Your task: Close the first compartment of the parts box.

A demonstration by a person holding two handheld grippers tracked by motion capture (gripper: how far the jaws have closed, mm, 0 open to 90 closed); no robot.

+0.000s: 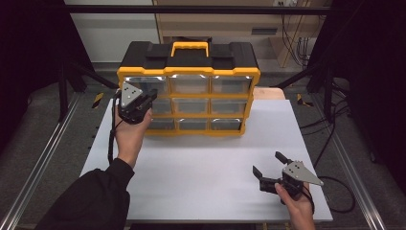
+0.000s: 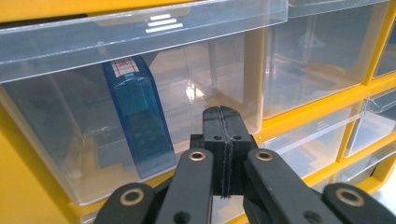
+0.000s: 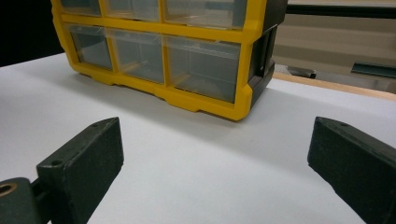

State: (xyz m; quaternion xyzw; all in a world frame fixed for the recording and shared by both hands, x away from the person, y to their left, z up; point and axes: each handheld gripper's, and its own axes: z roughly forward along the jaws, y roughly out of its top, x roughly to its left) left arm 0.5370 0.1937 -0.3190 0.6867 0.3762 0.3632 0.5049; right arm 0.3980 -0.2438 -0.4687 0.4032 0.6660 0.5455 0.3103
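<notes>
A yellow and black drawer organizer [image 1: 189,98] with clear plastic drawers stands at the back of the white table [image 1: 201,163]. My left gripper [image 1: 151,95] is held up at its left column, near the middle row. In the left gripper view its jaws [image 2: 222,122] are shut flat together with nothing between them, right in front of a clear drawer [image 2: 93,140] that holds a blue translucent box [image 2: 140,121]. The drawer above [image 2: 140,32] juts out a little. My right gripper [image 1: 267,162] rests low near the table's front right, open and empty [image 3: 215,154], facing the organizer [image 3: 205,100].
A yellow carry handle [image 1: 190,46] tops the organizer. A wooden board edge [image 1: 269,92] shows behind the table at the right. Dark frame posts and cables stand on both sides. White tabletop lies between the organizer and the right gripper.
</notes>
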